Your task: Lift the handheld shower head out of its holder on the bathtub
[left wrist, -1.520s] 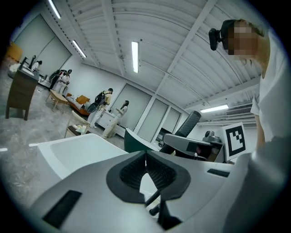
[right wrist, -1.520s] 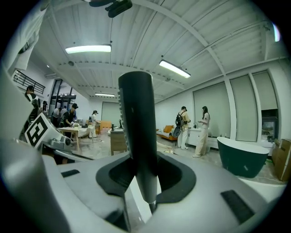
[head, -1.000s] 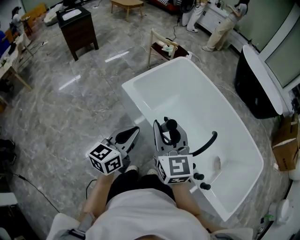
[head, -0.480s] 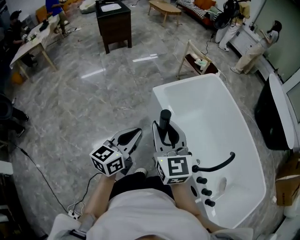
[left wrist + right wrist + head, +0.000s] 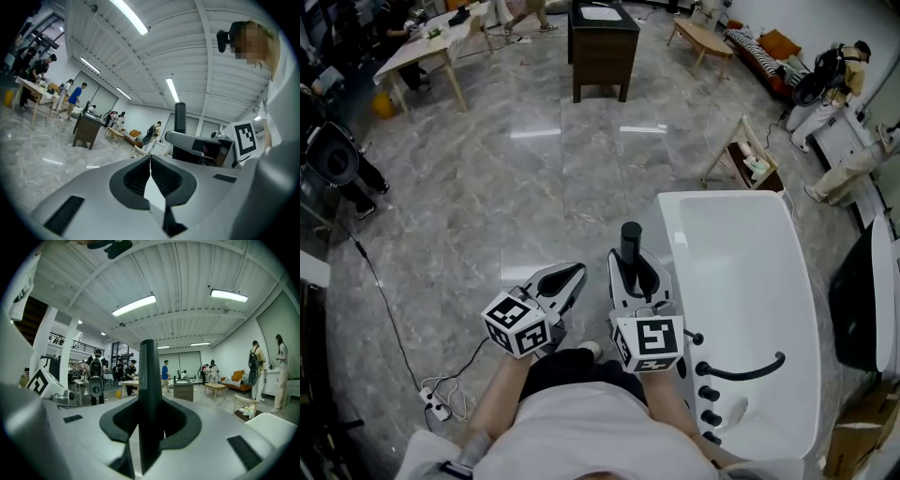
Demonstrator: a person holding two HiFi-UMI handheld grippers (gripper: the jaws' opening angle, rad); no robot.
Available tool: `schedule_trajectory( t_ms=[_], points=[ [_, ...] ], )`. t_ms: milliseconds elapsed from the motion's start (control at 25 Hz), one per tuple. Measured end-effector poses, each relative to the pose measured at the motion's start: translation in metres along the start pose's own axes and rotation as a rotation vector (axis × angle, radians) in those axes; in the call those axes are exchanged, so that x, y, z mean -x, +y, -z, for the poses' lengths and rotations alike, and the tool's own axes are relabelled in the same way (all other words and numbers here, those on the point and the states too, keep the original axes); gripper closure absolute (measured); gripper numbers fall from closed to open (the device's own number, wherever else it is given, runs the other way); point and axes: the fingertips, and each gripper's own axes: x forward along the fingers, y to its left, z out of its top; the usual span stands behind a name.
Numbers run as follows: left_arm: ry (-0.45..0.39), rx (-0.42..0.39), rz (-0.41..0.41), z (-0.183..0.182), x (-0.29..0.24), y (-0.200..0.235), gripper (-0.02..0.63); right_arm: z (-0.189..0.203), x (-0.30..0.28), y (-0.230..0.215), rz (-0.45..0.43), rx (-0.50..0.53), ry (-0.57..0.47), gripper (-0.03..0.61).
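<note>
Right gripper view — black shower head [image 5: 149, 376] upright between right gripper's [image 5: 150, 408] fingers [image 5: 183, 425]

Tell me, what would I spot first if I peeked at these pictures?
The big white bathtub at the head view's right, on the shiny grey floor, jumps out first. In the middle, the right tool grips a black handheld shower head standing upright, and the left tool beside it is shut with nothing in it.

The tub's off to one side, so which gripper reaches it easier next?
Likely right: the right gripper is beside the tub, though it grips a black stick; the left gripper, shut and empty, is farther off.
</note>
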Motion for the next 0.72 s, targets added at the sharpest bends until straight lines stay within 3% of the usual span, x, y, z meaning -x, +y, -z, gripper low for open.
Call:
schedule_trajectory(
  t_ms=[360,720],
  points=[
    [-0.044,0.031,-0.112,0.003,0.041,0.036,0.601,0.023,-0.027,0.044,-0.106,-0.002,0.051,0.454],
    [-0.044,0.028,-0.081,0.003,0.037,0.040,0.601,0.025,-0.035,0.051,-0.109,0.013,0.057,0.454]
  ],
)
